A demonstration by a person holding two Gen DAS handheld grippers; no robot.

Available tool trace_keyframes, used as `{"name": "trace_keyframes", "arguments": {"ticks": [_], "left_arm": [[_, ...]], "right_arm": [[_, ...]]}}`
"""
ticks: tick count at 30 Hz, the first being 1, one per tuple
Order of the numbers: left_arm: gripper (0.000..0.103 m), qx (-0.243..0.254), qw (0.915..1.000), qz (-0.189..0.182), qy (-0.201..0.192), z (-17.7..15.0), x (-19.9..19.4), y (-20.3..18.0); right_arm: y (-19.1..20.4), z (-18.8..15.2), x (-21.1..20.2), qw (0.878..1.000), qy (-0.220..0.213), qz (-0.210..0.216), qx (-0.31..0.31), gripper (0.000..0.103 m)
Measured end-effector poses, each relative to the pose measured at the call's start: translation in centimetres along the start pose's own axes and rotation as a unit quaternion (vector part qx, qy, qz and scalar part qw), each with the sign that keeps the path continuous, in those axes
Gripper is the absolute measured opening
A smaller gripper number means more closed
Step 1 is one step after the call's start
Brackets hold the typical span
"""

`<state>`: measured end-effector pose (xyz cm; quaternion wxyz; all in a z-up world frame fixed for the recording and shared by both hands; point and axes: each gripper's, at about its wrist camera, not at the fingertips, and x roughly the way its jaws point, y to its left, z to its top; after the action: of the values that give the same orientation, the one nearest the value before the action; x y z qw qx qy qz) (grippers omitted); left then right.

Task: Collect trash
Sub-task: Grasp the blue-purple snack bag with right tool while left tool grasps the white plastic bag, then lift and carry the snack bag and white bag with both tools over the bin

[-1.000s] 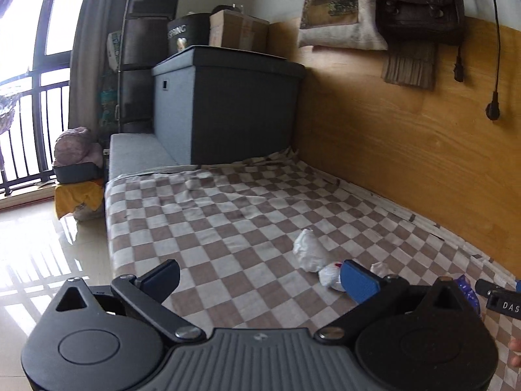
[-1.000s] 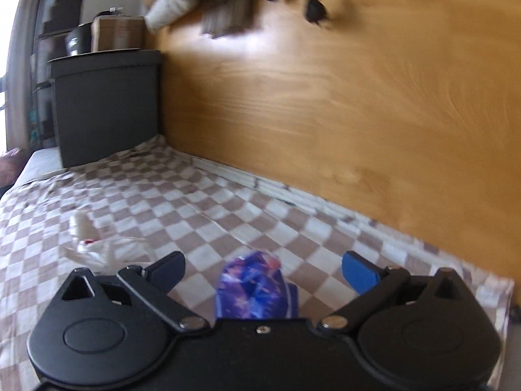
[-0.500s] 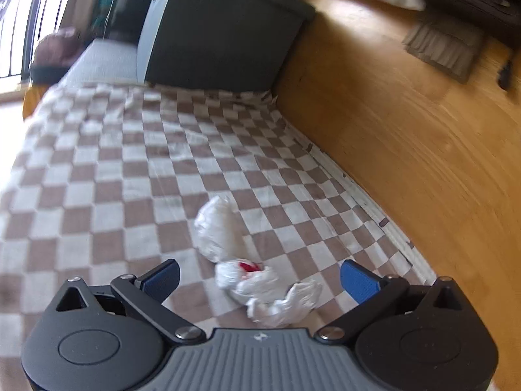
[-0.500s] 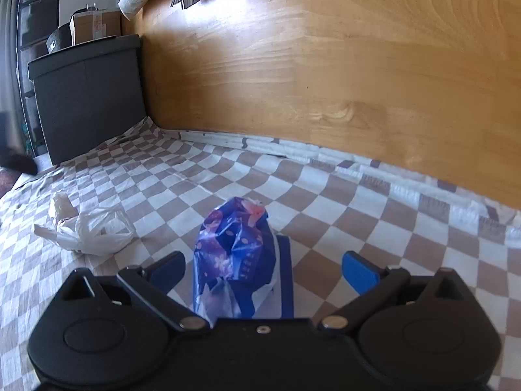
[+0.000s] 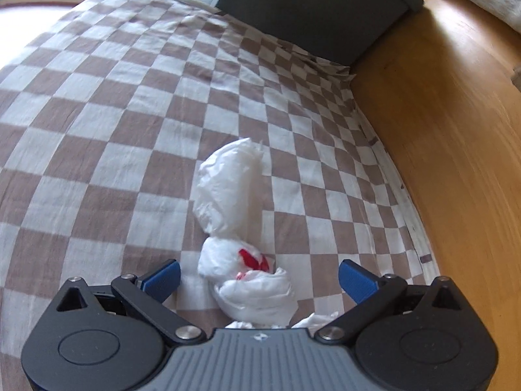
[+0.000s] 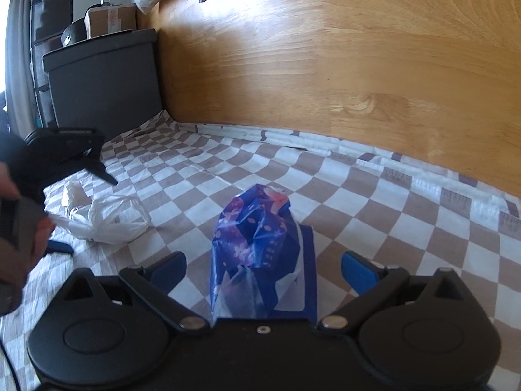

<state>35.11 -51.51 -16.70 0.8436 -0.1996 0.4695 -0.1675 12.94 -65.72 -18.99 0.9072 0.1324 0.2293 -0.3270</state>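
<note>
Left wrist — white bag (image 5: 241,238) between parted jaws.

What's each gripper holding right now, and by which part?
Nothing is held. The left gripper is open around the white plastic bag, and the right gripper is open around the blue floral wrapper. Neither grips yet.

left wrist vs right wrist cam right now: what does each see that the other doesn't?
Left wrist only: the red patch on the white plastic bag, which lies between the open left gripper fingers.

Right wrist only: the blue patterned wrapper between the open right gripper fingers, and the cardboard box.

Both: the white bag, the checkered sheet, the wooden panel and the dark storage box.
</note>
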Motion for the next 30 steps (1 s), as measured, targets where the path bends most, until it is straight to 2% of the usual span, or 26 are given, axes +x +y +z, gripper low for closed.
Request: {"name": "trace_keyframes", "arguments": {"ticks": [1, 3, 5, 8, 10, 15, 18, 21, 23, 26, 30], "left_arm": [[0.098, 0.011, 0.9999, 0.002, 0.002, 0.0, 0.3, -0.4], [0.098, 0.044, 0.9989, 0.016, 0.006, -0.2, 0.7, -1.2], [0.093, 0.071, 0.9972, 0.025, 0.006, -0.6, 0.9, -1.7], [0.079, 0.103, 0.9941, 0.034, 0.002, -1.0, 0.9, -1.9], [0.060, 0.135, 0.9903, 0.033, 0.002, -1.3, 0.8, -2.0], [0.057, 0.210, 0.9777, 0.010, -0.002, -2.4, 0.0, -1.6], [0.056, 0.234, 0.9723, 0.003, -0.002, -3.0, -0.8, -1.3], [0.056, 0.256, 0.9667, -0.003, -0.009, -3.5, -2.0, -0.9], [0.056, 0.269, 0.9631, -0.007, -0.017, -3.6, -3.0, -0.6], [0.056, 0.293, 0.9555, -0.008, -0.030, -3.8, -4.5, -0.1], [0.056, 0.330, 0.9423, -0.002, -0.054, -4.0, -6.2, 0.6]], "right_arm": [[0.2, -0.1, 0.1, 1.000, 0.001, 0.001, -0.005, 0.098], [0.6, -0.2, 0.2, 1.000, 0.006, 0.010, -0.015, 0.097], [0.9, -0.3, 0.4, 0.999, 0.010, 0.021, -0.023, 0.097], [1.3, -0.4, 0.6, 0.999, 0.014, 0.015, -0.034, 0.096], [1.2, -0.4, 0.8, 0.999, 0.018, 0.012, -0.031, 0.095], [-0.1, -0.3, 1.2, 0.999, 0.029, -0.008, 0.014, 0.091], [-1.0, -0.3, 1.4, 0.999, 0.036, -0.008, 0.039, 0.086], [-1.1, -0.4, 1.3, 0.998, 0.035, -0.013, 0.045, 0.074], [-1.1, -0.4, 1.2, 0.998, 0.033, -0.010, 0.047, 0.055], [-1.1, -0.4, 1.2, 0.998, 0.031, -0.006, 0.052, 0.041], [-1.2, -0.3, 0.9, 0.998, 0.028, 0.007, 0.059, 0.028]]}}
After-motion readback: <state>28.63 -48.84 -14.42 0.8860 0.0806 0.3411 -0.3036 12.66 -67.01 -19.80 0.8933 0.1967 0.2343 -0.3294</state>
